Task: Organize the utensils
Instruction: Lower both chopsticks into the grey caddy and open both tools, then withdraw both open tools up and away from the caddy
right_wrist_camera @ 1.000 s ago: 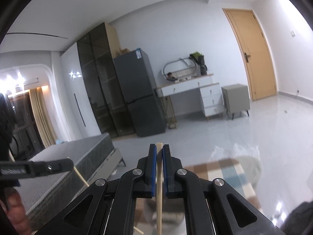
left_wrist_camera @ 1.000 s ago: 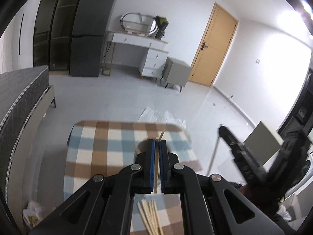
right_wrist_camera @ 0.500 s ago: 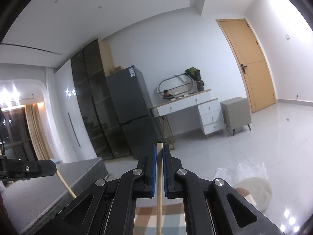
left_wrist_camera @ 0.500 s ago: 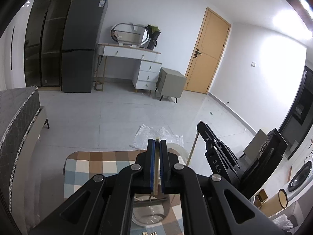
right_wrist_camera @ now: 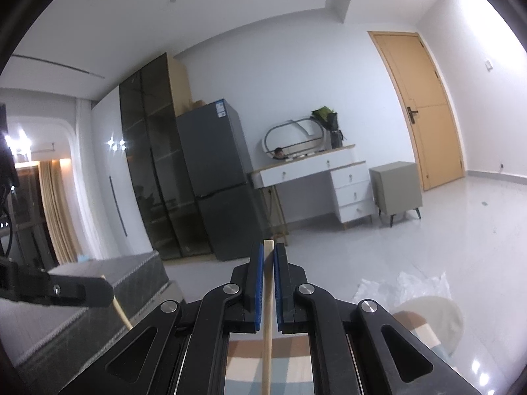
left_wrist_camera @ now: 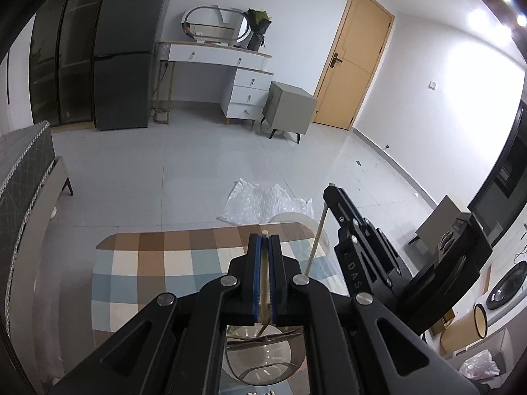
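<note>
The left tongs (left_wrist_camera: 264, 240) are clamped tight on a pale wooden chopstick (left_wrist_camera: 264, 283), which runs up between the blue pads with only its tip showing above them. Below those tongs, on the table with its checked brown, blue and cream cloth (left_wrist_camera: 148, 263), stands a clear glass container (left_wrist_camera: 260, 358), and the lower end of that chopstick reaches down to its rim; whether it touches the glass cannot be told. The right tongs (right_wrist_camera: 269, 253) are likewise closed on a second chopstick (right_wrist_camera: 267, 329), held upright, its square top standing just above the pads and its shaft running down out of view over the checked cloth. In the left wrist view the right tongs appear from the side at the right, with their chopstick slanting down toward the table. In the right wrist view the left tongs sit at the left edge, their chopstick angling down below them.
</note>
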`<state>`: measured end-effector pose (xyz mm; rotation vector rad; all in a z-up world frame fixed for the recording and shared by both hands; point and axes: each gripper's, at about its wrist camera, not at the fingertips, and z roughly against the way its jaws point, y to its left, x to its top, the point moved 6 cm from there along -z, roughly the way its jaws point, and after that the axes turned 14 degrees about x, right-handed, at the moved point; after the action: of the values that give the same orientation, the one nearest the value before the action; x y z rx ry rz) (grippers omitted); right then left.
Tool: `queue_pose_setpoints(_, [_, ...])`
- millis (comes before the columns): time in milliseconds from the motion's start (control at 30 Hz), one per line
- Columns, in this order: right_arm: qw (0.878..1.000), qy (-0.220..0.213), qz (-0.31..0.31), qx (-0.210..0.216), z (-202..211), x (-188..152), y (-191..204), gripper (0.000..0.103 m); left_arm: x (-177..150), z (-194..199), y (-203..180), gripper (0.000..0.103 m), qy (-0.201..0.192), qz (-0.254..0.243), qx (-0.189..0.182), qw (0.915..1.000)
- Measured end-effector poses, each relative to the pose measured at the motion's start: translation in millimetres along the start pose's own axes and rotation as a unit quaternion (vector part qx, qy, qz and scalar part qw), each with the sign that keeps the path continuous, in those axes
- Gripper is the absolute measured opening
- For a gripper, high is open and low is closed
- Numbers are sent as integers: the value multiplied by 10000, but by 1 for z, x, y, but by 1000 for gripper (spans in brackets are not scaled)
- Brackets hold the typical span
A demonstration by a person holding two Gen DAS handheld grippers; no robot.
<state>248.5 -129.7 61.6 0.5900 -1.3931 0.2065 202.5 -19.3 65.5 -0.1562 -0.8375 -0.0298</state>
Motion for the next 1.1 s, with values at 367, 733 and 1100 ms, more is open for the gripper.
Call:
queue_pose_setpoints(367, [9994, 245, 237, 42, 12, -6, 4, 6, -13, -11, -2, 0, 408, 102, -44, 9991])
queue_pose_setpoints(733, [9932, 1097, 233, 310, 38, -41, 17, 8, -38, -21, -12, 0, 1020, 67, -279, 9944])
queue_pose_setpoints(1100, [9882, 1524, -104, 64, 105, -53, 21, 49, -50, 15, 3, 61, 678, 179, 362, 9969])
